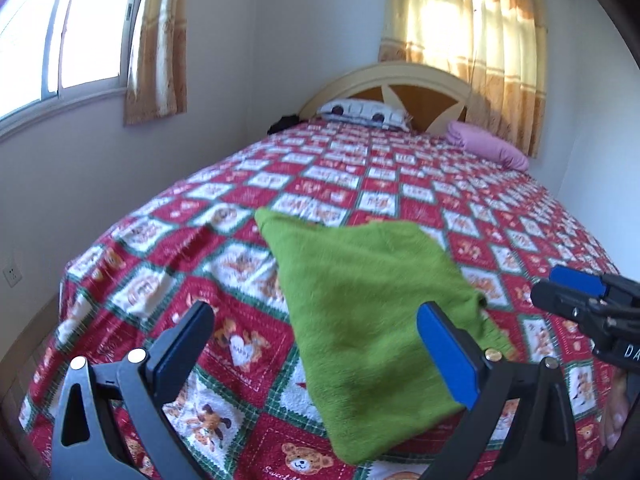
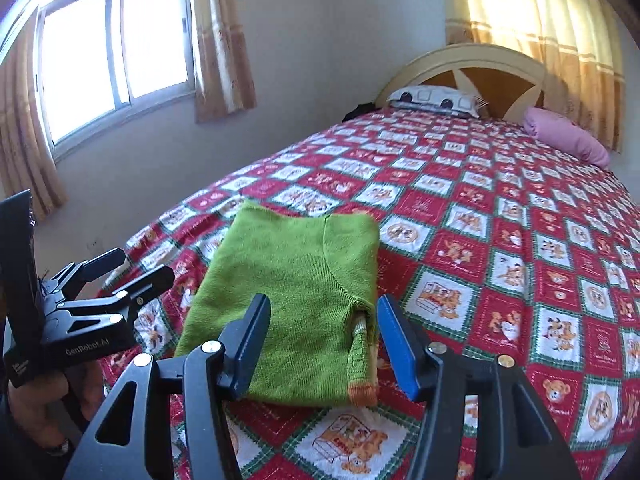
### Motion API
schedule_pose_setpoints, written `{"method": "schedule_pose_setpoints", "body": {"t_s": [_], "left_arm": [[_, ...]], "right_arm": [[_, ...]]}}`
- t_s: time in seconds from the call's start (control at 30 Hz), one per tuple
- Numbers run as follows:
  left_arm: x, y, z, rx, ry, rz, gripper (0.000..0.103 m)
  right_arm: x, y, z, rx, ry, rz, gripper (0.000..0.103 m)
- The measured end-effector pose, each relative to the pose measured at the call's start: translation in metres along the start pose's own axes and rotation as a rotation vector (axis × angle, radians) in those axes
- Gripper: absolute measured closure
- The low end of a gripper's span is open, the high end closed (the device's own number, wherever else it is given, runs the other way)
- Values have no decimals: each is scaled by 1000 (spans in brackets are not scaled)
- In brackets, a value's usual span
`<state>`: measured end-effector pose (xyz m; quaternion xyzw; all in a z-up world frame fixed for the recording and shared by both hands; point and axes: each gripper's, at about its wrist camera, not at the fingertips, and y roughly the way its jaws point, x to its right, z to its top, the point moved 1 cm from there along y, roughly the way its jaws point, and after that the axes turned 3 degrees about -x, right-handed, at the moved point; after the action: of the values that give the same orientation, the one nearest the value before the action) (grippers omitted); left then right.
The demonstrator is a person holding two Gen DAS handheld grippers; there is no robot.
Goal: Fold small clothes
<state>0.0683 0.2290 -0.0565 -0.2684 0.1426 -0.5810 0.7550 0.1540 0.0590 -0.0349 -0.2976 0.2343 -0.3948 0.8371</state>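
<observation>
A small green knit sweater [image 1: 372, 304] lies folded flat on the bed; it also shows in the right wrist view [image 2: 296, 292], with an orange-edged cuff [image 2: 362, 390] at its near right corner. My left gripper [image 1: 316, 336] is open and empty, hovering over the sweater's near left side. My right gripper [image 2: 322, 332] is open and empty, just above the sweater's near edge. The right gripper shows in the left wrist view [image 1: 576, 292] at the far right. The left gripper shows in the right wrist view [image 2: 132, 270] at the left.
The bed has a red, white and green patchwork quilt [image 2: 500, 248]. A patterned pillow [image 2: 434, 98] and a folded pink cloth [image 2: 564, 134] lie at the wooden headboard [image 2: 464, 64]. A wall with a window [image 2: 116, 48] runs along the bed's left side.
</observation>
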Motion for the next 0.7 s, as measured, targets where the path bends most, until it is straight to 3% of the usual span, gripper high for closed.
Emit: {"method": "schedule_pose_setpoints", "body": {"t_s": [0.23,0.7], "left_arm": [[5,-16,6,45,10,-4,0],[10,-19,3,46,19,3,0]], "right_arm": [[6,-20,-6,41,45,-6,43],[7,-33,-9,73,63,11,42]]}}
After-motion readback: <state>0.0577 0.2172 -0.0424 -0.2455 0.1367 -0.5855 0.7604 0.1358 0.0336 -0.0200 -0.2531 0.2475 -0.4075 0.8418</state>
